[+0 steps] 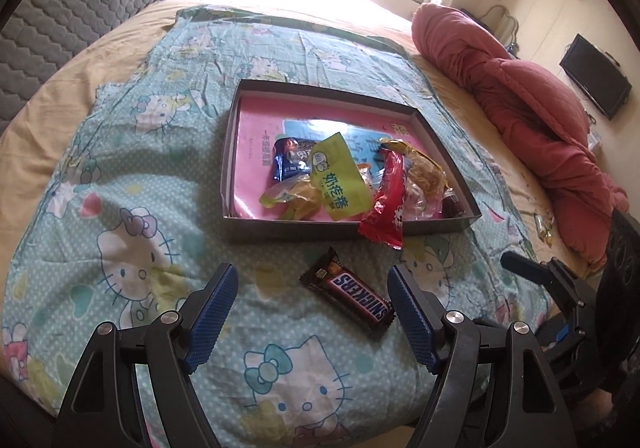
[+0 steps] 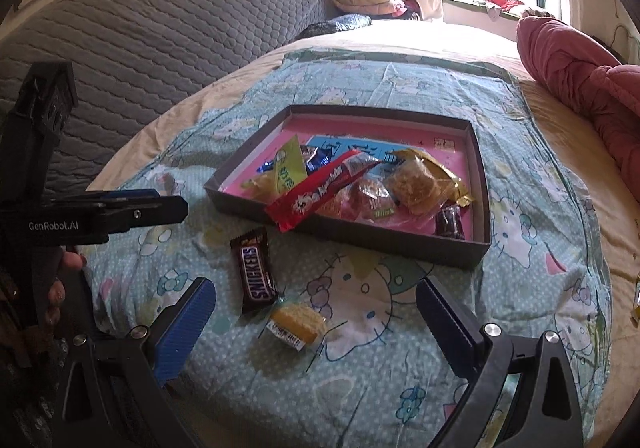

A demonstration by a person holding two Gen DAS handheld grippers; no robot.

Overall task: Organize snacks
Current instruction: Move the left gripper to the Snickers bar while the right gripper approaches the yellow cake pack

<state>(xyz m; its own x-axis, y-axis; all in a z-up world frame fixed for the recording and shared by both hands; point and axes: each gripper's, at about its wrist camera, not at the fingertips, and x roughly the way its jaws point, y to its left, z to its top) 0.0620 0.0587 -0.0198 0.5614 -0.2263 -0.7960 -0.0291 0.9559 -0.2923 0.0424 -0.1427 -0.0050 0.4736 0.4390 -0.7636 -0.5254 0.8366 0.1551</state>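
Both tools hang low over the bed, jaws spread wide with nothing between the pads: the left tool sits above the Snickers bar, and the right tool above a small yellow wrapped cake. Beneath them the bed is covered by a teal cartoon-cat sheet, with a bunched red quilt along its far right side. On the sheet lies a shallow grey box with a pink floor, holding a heap of snacks: a yellow-green packet, a long red wrapper hanging over the near rim, a gold-wrapped biscuit, a blue packet and a small dark sweet in the corner. Outside the box, near its front wall, the Snickers bar lies flat on the sheet, and the yellow cake lies touching its end.
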